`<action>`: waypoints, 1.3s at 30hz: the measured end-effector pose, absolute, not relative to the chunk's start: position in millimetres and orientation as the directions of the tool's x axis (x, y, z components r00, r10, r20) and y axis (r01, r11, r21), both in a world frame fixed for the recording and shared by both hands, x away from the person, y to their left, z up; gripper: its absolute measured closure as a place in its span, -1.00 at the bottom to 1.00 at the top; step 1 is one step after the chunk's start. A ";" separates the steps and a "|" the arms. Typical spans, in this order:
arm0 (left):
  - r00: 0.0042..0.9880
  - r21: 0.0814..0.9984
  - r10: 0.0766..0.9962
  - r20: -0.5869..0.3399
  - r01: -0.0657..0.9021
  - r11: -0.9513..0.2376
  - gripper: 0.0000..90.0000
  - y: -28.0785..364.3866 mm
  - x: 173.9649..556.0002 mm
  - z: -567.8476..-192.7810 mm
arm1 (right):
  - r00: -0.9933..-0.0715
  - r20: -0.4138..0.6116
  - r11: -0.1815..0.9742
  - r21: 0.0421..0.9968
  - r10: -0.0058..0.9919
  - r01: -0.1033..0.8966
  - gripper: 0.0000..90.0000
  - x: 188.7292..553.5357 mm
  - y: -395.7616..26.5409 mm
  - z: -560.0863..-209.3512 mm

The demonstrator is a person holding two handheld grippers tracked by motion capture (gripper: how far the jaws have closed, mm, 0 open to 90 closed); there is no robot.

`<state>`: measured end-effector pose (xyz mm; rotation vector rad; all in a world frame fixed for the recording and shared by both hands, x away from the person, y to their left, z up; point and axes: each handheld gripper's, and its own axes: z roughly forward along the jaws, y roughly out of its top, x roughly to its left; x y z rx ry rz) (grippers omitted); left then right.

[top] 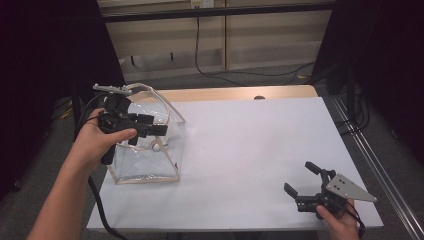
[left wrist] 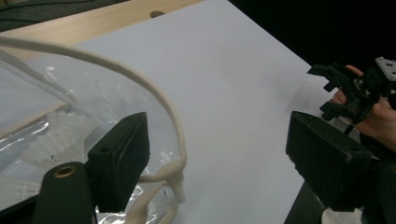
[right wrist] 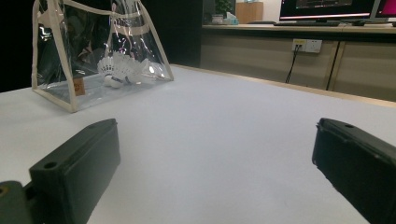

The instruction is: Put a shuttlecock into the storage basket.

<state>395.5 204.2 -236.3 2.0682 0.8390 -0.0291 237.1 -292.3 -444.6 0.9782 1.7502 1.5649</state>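
Clear bag (top: 147, 150) stands on white tabletop (top: 250, 150) in dim room; left gripper (top: 150, 130) and right gripper (top: 305, 180) gape empty.

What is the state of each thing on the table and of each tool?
clear bag: upright, top open, on the white table.
shuttlecocks: lying inside the bag, on its bottom.
bag handle: arched above the bag, between the open jaws, not pressed.
left tool: open, at the bag's top.
right tool: open, empty, near the table's front right corner.
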 end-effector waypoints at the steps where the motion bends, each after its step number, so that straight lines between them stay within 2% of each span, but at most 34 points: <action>1: 0.775 0.723 0.549 -0.314 0.570 -0.390 -0.51 203.2 394.5 -236.2 | -0.557 0.046 0.038 0.990 0.830 0.139 -0.98 236.9 -292.1 -444.7; 15: 0.806 0.732 0.498 -0.321 0.544 -0.409 -0.53 193.1 384.1 -236.5 | -0.557 0.045 0.037 0.990 0.829 0.136 -0.98 236.7 -292.5 -444.5; 39: 0.841 0.740 0.440 -0.314 0.508 -0.442 -0.56 176.7 369.8 -263.1 | -0.558 0.046 0.037 0.990 0.829 0.137 -0.98 236.8 -292.1 -444.5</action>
